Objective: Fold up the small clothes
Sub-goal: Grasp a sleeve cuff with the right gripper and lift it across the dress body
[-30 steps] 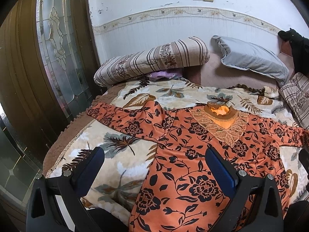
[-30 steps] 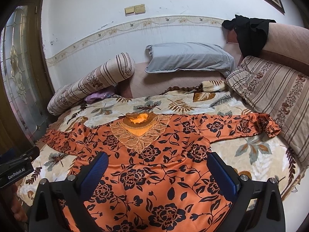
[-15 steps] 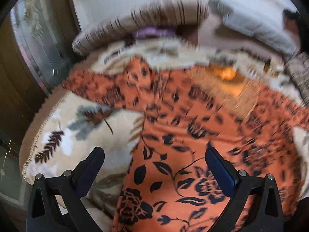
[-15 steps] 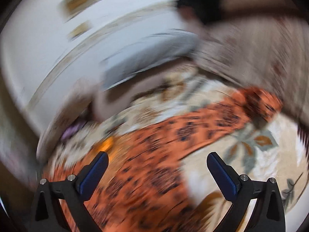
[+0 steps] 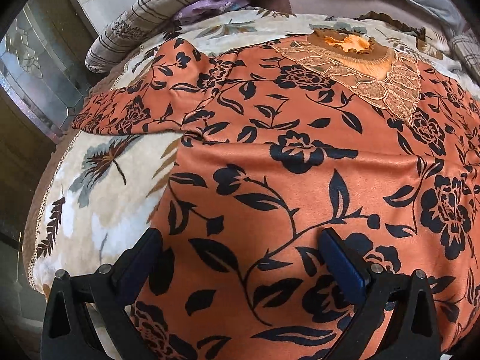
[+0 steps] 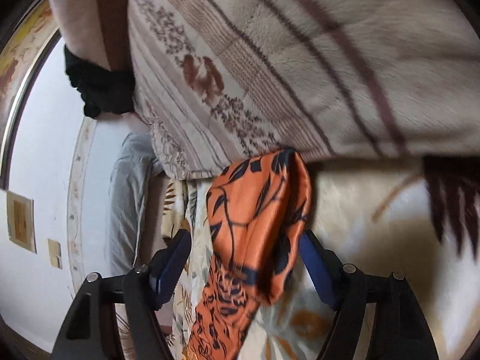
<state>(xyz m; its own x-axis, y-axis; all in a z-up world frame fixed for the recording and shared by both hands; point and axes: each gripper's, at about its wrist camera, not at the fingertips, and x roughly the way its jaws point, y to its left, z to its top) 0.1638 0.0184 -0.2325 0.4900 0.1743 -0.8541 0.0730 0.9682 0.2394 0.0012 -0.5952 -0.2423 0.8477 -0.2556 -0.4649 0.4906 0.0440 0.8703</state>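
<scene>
Since a second ago both of our grippers have dropped toward the bed: the left gripper (image 5: 238,262) has come down over the body of the orange floral blouse (image 5: 300,180), and the right gripper (image 6: 244,265) has swung out to the blouse's far sleeve end (image 6: 258,216) and rolled hard, so the wall now runs down the left of its view. The blouse lies spread face up on the leaf-print bedspread (image 5: 99,186), its lace collar (image 5: 360,66) toward the striped bolster (image 5: 144,21), one sleeve stretched toward the glass door (image 5: 33,69). Right jaws have just been closing; the sleeve end sits between the blue pads (image 6: 172,267), but we still see gaps either side, so nothing is clamped yet. Left jaws stand wide apart, pitched steeply down, one pad near the blouse's side edge, the other over the print; whether the tips touch cloth we cannot tell. We judge this the first fold: taking a sleeve to bring it across the body. Next move calls for the right pads to finish pinching the cuff, just beside the striped cushion (image 6: 300,60), then lift and carry it inward toward the collar, while the left steadies or takes the side seam. The satin looks slippery; a shallow pinch may slide off.
</scene>
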